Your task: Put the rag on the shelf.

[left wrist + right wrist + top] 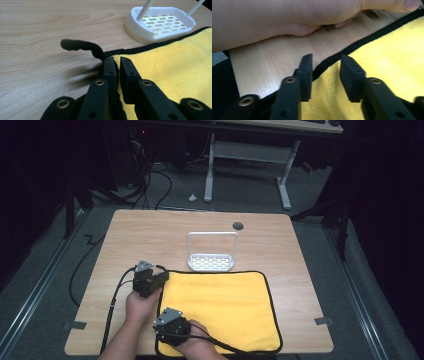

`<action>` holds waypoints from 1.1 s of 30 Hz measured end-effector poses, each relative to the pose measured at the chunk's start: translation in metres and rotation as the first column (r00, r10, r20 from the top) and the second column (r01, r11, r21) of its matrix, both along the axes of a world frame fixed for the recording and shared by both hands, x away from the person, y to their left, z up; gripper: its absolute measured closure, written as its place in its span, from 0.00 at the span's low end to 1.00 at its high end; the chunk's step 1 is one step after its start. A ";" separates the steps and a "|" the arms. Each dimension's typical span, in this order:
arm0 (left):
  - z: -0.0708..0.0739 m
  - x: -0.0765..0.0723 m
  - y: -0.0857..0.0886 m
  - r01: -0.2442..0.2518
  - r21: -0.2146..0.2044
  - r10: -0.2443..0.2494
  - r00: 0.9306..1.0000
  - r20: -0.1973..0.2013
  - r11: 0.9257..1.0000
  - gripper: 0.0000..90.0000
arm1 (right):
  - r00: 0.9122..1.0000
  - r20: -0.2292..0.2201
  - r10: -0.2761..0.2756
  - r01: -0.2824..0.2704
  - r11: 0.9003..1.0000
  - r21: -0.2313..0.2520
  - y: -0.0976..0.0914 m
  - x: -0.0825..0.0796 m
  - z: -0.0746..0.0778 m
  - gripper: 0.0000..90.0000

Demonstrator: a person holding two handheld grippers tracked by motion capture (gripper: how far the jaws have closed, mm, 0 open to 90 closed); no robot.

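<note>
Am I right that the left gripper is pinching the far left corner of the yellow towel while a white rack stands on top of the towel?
Not quite: the rack stands on the bare table, just beyond the towel, as the high view shows. The left gripper does pinch the towel's far left corner.

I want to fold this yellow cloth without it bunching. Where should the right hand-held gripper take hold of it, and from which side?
Grip the black-trimmed edge at the near left corner of the yellow cloth, coming in from the table side. The cloth lies flat, so only its border gives a thin lip to pinch. The right hand-held gripper already straddles that edge, jaws apart; the left hand-held gripper pinches the far left corner.
</note>
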State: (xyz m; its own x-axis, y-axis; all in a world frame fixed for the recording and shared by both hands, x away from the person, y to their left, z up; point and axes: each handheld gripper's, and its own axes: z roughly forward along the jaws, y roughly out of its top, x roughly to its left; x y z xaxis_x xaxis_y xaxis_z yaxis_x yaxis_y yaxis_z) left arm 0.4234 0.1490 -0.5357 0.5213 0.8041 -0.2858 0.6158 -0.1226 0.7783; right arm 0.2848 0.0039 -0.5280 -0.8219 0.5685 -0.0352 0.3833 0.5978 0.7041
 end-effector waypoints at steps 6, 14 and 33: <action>0.000 0.000 0.000 0.000 0.003 0.000 1.000 -0.002 1.000 0.93 | 0.999 0.039 -0.004 0.006 0.999 -0.035 -0.001 0.000 0.000 0.89; 0.000 0.001 0.000 0.003 -0.003 -0.003 1.000 -0.004 1.000 0.93 | 0.999 0.048 0.000 0.001 1.000 -0.016 -0.004 0.003 0.002 0.93; 0.002 0.000 0.008 -0.003 -0.082 0.002 1.000 -0.017 0.997 0.94 | 0.994 0.099 -0.046 0.034 0.991 0.127 -0.027 0.000 0.039 0.93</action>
State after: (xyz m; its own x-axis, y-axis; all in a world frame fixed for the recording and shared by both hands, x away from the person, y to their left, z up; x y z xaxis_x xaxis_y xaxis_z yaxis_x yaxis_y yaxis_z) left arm 0.4239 0.1570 -0.5334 0.5137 0.7789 -0.3598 0.6290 -0.0567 0.7754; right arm 0.2848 -0.0231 -0.4889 -0.7942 0.6061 -0.0440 0.3277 0.4881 0.8089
